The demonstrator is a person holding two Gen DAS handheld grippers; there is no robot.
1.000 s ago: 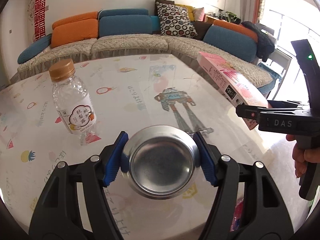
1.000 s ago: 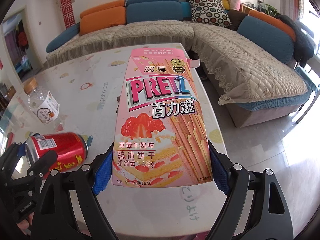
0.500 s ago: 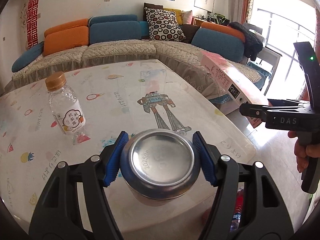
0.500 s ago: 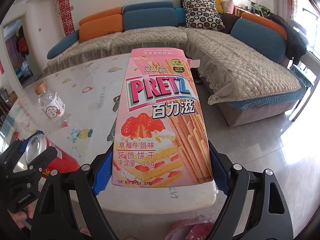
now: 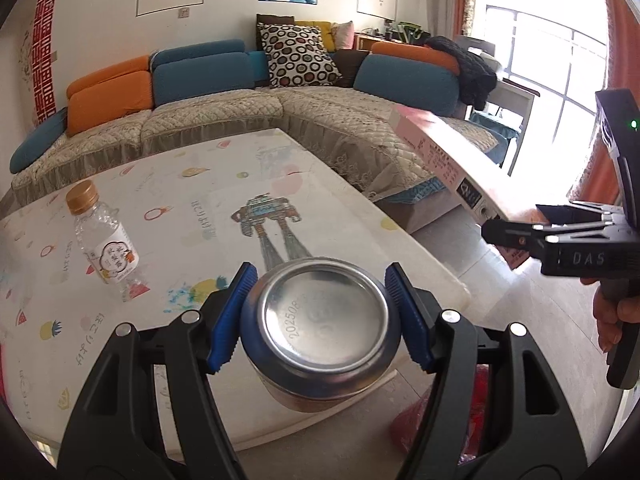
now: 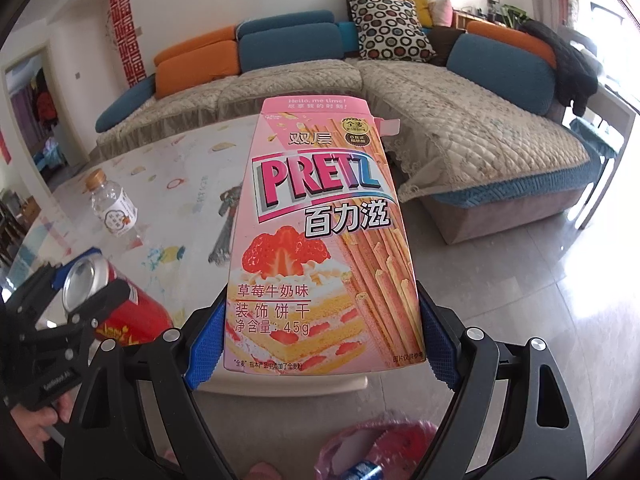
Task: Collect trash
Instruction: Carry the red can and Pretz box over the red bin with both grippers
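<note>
The left gripper (image 5: 320, 316) is clamping a red aluminium drink can (image 5: 324, 332) between its blue ribbed pads, the can's silver concave base with a stamped date code facing the lens. Compared with a second ago, the can is sitting lower against the scene: it was over the middle of the white table with cartoon prints (image 5: 168, 208), and now it is hanging over the table's near edge, with more of the wall pictures showing above the sofa. The right gripper (image 6: 320, 340) is gripping a pink Pretz strawberry biscuit box (image 6: 320, 240) by its lower side edges, the box standing upright and filling the view much as it did earlier, though the table edge has slid back beneath it and grey floor tiles now lie to its right.

Both grippers are being held level, side by side and apart, pointing toward the blue and orange cushioned sofa (image 5: 224, 92). In the left view the right gripper is reaching in from the right edge, a bare hand (image 5: 612, 312) wrapped round its handle, the box seen edge-on. In the right view the left gripper is showing at lower left, and only here is the can's red printed side visible.

A clear plastic bottle with a gold cap (image 5: 102, 240) is standing on the table, well apart from both grippers. Only the right view is showing, at the bottom, a pink translucent plastic bag (image 6: 380, 448) with a blue item inside; the left view catches just a red corner of it.
</note>
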